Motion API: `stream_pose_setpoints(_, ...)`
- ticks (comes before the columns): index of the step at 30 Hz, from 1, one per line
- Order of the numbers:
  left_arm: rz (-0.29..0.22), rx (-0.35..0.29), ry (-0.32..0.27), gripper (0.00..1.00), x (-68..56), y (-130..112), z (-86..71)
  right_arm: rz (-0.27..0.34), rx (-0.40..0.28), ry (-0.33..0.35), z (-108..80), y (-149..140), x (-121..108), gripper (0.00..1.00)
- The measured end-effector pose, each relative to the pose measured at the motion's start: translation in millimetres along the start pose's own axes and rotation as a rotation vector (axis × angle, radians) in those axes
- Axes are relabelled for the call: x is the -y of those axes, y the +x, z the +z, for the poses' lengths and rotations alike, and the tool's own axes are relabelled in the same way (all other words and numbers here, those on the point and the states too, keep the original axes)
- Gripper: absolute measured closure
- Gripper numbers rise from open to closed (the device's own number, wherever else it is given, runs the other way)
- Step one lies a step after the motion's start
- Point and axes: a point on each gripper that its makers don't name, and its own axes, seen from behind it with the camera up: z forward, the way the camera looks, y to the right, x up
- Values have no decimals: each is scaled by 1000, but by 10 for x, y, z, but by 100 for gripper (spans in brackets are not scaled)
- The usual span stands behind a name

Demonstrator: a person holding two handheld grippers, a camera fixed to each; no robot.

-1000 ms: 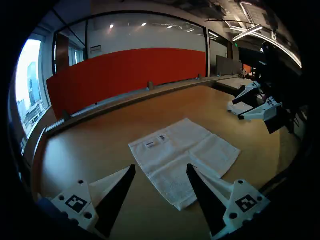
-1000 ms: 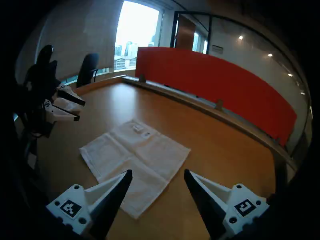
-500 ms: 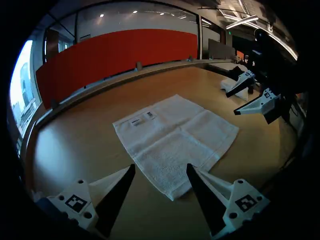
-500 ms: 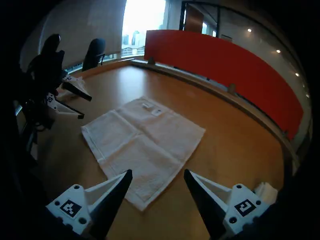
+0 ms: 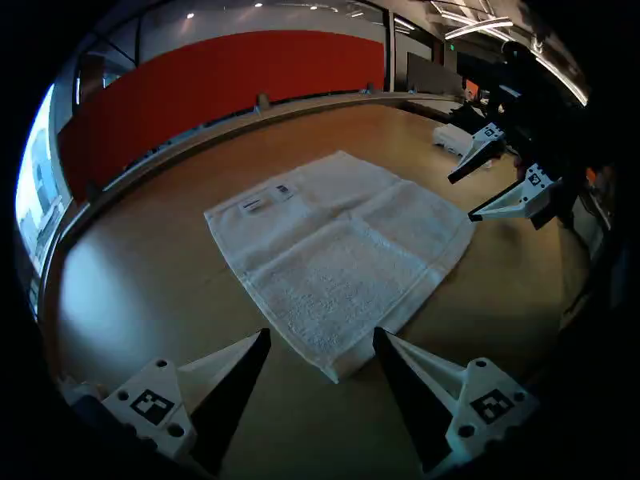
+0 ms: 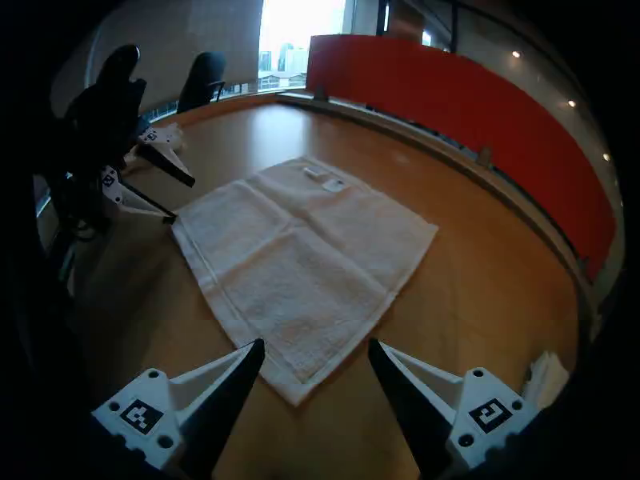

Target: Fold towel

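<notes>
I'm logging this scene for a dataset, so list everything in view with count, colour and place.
White terry towel: one, white, spread flat mid-table.
Brown wooden table: one, brown, under the towel.
Red partition panel: one, red, along the table's far edge.
Black office chairs: two, black, by the window.
Small white folded cloth: one, white, far table end.
Left tongs: one, white and black, open at a towel corner.
Right tongs: one, white and black, open at another corner.

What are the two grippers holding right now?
Nothing. The left gripper and right gripper are both open, each pointed at a corner of the towel lying flat.
</notes>
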Motion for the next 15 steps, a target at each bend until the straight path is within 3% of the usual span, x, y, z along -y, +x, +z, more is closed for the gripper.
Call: stream_pose_setpoints(15, 1, 79, -25, 5, -97, -231, 69, -13, 69, 45, -39, -255, 34, 0)
